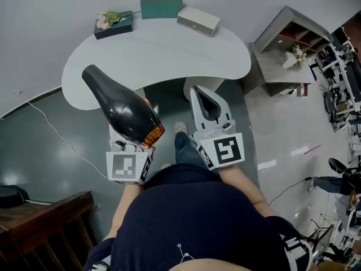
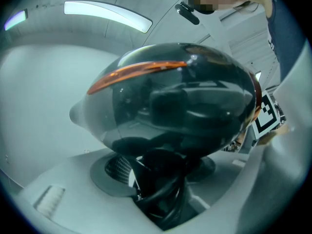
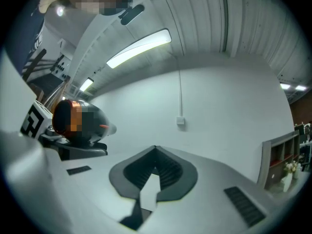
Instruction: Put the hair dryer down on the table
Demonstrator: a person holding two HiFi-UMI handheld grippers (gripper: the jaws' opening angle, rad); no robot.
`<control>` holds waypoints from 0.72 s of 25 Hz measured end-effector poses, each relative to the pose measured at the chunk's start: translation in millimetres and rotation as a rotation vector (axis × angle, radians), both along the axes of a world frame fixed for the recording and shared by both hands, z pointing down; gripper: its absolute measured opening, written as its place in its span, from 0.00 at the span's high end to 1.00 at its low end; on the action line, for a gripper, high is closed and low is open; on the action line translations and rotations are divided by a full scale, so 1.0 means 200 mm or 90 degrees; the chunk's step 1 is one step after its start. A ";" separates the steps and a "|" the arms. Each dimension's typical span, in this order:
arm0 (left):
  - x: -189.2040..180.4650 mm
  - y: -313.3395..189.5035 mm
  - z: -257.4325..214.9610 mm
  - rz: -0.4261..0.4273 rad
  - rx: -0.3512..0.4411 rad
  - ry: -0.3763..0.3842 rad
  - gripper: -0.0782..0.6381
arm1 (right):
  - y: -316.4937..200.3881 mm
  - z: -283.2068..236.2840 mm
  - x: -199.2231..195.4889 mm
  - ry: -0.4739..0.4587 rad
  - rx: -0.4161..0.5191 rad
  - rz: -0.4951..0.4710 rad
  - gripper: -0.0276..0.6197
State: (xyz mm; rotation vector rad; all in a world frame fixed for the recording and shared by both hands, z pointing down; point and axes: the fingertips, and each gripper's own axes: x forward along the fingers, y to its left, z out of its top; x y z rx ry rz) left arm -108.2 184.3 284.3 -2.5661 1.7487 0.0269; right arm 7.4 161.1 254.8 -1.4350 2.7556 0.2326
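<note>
The dryer (image 1: pixel 121 109) is not down yet; it hangs in the air, gripped by the left gripper (image 2: pixel 157 198), whose jaws hold its black handle (image 2: pixel 163 172) from both sides; something like a cord seems pinched in with it, though that spot is too dark to be sure. Its nozzle points far and left, reaching over the near left edge of the table (image 1: pixel 169 55), while the fat orange-ringed end sits near, above the floor (image 1: pixel 51 151).

The right gripper (image 1: pixel 210 103) is level beside it on the right, jaws drawn together at the tips with nothing between them; it has no part in the hold.

The table lies just beyond both grippers; its near half is bare, with three boxes (image 1: pixel 162 7) along the far rim.

By my reckoning the carry is nearly over; what remains is to bring the dryer fully over the bare top, lower it until the body rests, and let go.
</note>
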 end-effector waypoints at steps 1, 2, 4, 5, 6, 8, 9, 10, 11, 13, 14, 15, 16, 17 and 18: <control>0.01 -0.07 0.00 -0.001 -0.001 -0.001 0.53 | -0.08 0.00 0.01 -0.008 -0.003 0.001 0.98; 0.01 -0.13 -0.01 -0.001 0.001 0.000 0.53 | -0.15 -0.01 0.02 -0.014 -0.003 -0.001 0.98; 0.01 -0.27 -0.02 -0.009 0.008 -0.001 0.53 | -0.30 -0.03 0.02 -0.021 0.004 -0.008 0.98; 0.01 -0.34 -0.03 -0.015 0.008 -0.003 0.53 | -0.38 -0.03 0.02 -0.020 0.007 -0.013 0.98; 0.02 -0.40 -0.04 -0.021 0.009 -0.004 0.53 | -0.44 -0.03 0.02 -0.018 0.008 -0.019 0.98; 0.04 -0.51 -0.05 -0.024 0.012 -0.001 0.53 | -0.58 -0.03 0.01 -0.009 0.002 -0.037 0.98; 0.05 -0.56 -0.05 -0.027 0.006 0.001 0.53 | -0.65 -0.03 0.01 -0.003 -0.003 -0.048 0.98; 0.05 -0.62 -0.04 -0.033 -0.005 0.004 0.53 | -0.72 -0.02 0.00 0.003 -0.006 -0.058 0.98; 0.05 -0.67 -0.03 -0.040 -0.013 0.005 0.53 | -0.79 -0.02 0.00 0.006 -0.008 -0.066 0.98; 0.04 -0.79 -0.01 -0.057 -0.007 0.008 0.53 | -0.92 0.01 0.01 0.004 -0.017 -0.077 0.98; 0.03 -0.85 0.00 -0.067 -0.004 0.011 0.53 | -0.98 0.03 0.01 0.002 -0.023 -0.083 0.98; 0.03 -0.91 0.01 -0.078 -0.005 0.014 0.53 | -1.04 0.05 0.02 0.001 -0.029 -0.090 0.98; 0.02 -0.95 0.03 -0.089 -0.008 0.016 0.53 | -1.10 0.07 0.02 0.000 -0.035 -0.096 0.98; 0.02 -1.00 0.04 -0.099 -0.010 0.017 0.53 | -1.15 0.09 0.03 -0.002 -0.040 -0.102 0.98; 0.01 -1.04 0.04 -0.107 -0.010 0.016 0.53 | -1.21 0.10 0.03 -0.005 -0.044 -0.105 0.98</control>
